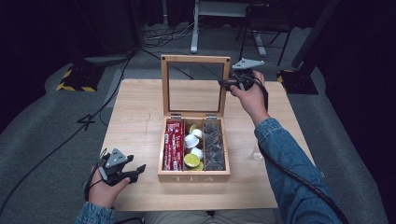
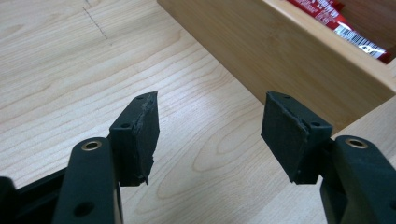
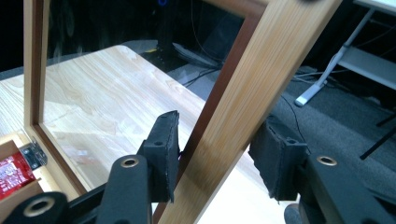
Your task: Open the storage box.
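Note:
A wooden tea box (image 1: 194,177) stands mid-table with its glass-paned lid (image 1: 164,84) raised upright. Red packets (image 1: 173,144) fill its left compartment, white and yellow capsules (image 1: 193,147) the middle one, dark tea bags (image 1: 214,144) the right one. My right gripper (image 1: 225,83) is shut on the lid's right frame bar (image 3: 243,84), one pad on each side. My left gripper (image 1: 139,170) rests open near the table's front left corner, its jaws (image 2: 209,126) apart over bare wood, pointing at the box's side wall (image 2: 280,51).
The light wooden table (image 1: 140,107) has bare room left and right of the box. A small clear object (image 1: 257,151) sits on it by my right forearm. Cables, a desk leg (image 1: 194,32) and yellow-black striped bases (image 1: 74,84) lie on the floor beyond.

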